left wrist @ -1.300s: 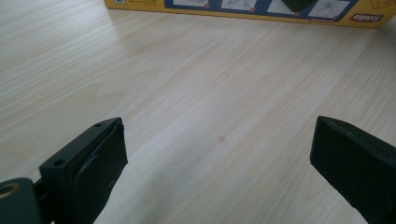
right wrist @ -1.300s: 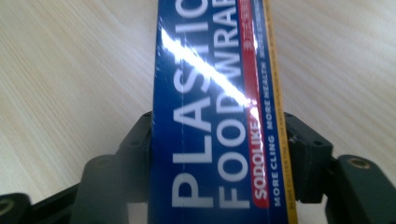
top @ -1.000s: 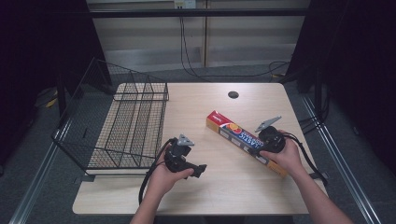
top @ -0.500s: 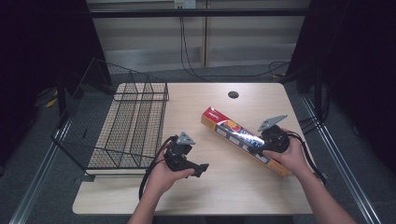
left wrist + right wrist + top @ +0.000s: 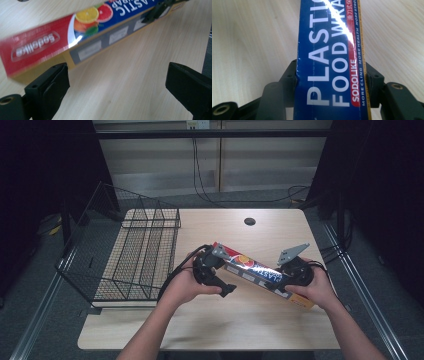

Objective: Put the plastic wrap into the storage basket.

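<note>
Wire basket (image 5: pixel 135 255) sits left of frame on the wooden table (image 5: pixel 210 330), clear of the work; mid-frame, right gripper (image 5: pixel 287 279) clamps the plastic wrap box (image 5: pixel 252 270), left gripper (image 5: pixel 212 262) gaping wide beside its red end, holding nothing.

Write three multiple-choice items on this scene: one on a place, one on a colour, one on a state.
1. Where does the wire basket stand on the table?
A. at its left edge
B. at its right edge
C. in the middle

2. What colour is the band behind the words PLASTIC FOOD WRAP on the food wrap box?
A. green
B. blue
C. white

3. How are the right gripper jaws?
A. wide open, nothing between
B. shut on the box
C. shut on the basket

Answers: 1 A, the high view shows it at the left. 2 B, white letters on blue. 3 B, both jaws press the box sides.
</note>
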The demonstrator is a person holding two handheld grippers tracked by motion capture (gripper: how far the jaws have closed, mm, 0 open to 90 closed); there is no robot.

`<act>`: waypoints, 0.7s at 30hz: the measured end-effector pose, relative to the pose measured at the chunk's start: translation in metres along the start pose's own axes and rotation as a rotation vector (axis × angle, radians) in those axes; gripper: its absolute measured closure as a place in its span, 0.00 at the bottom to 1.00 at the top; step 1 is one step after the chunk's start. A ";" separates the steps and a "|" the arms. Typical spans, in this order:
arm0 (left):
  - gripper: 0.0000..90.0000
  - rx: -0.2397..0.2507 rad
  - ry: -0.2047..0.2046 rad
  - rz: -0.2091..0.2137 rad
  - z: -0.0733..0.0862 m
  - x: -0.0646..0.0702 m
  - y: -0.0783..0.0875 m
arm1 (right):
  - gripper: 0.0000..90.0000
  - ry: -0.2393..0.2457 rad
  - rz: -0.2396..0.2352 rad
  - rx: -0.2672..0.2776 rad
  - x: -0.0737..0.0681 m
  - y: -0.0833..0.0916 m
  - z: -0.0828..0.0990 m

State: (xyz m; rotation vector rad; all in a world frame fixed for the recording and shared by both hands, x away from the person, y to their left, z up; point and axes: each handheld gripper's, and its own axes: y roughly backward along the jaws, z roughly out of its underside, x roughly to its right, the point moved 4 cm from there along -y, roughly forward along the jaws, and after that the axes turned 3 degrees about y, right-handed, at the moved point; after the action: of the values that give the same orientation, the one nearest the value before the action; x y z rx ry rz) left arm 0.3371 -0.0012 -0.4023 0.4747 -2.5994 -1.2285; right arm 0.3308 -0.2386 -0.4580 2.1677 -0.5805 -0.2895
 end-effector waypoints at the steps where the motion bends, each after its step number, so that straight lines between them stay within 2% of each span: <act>1: 0.05 -0.013 -0.014 0.003 -0.004 -0.001 -0.001 | 0.49 0.015 0.001 -0.005 -0.001 0.001 0.000; 2: 0.05 -0.021 -0.022 -0.004 -0.008 -0.001 -0.002 | 0.49 0.042 -0.010 -0.004 -0.002 0.000 -0.001; 3: 0.06 -0.032 -0.038 -0.002 -0.012 -0.002 -0.003 | 0.49 0.051 -0.005 -0.009 -0.003 0.001 -0.002; 4: 0.06 -0.030 -0.038 0.007 -0.016 -0.002 -0.004 | 0.49 0.061 -0.021 -0.009 -0.005 0.000 -0.002; 6: 0.05 -0.026 -0.066 0.013 -0.023 -0.001 -0.006 | 0.49 0.083 -0.037 -0.019 -0.009 -0.001 -0.004; 8: 0.04 -0.025 -0.088 0.009 -0.028 0.001 -0.010 | 0.49 0.089 -0.056 -0.022 -0.012 -0.002 -0.005; 10: 0.05 -0.036 -0.099 0.022 -0.032 -0.001 -0.015 | 0.49 0.088 -0.054 -0.022 -0.014 -0.002 -0.006; 15: 0.05 -0.068 -0.134 0.040 -0.035 -0.004 -0.027 | 0.49 0.127 -0.070 -0.010 -0.018 -0.001 -0.010; 19: 0.06 -0.069 -0.159 0.074 -0.036 -0.003 -0.032 | 0.49 0.142 -0.073 -0.009 -0.021 0.002 -0.012; 21: 0.06 -0.080 -0.172 0.073 -0.036 -0.003 -0.034 | 0.49 0.155 -0.078 -0.004 -0.021 0.001 -0.013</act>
State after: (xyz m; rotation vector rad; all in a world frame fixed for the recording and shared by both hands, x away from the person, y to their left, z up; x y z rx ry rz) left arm 0.3584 -0.0457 -0.4071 0.2672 -2.6678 -1.3997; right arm 0.3171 -0.2203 -0.4492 2.1892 -0.4083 -0.1620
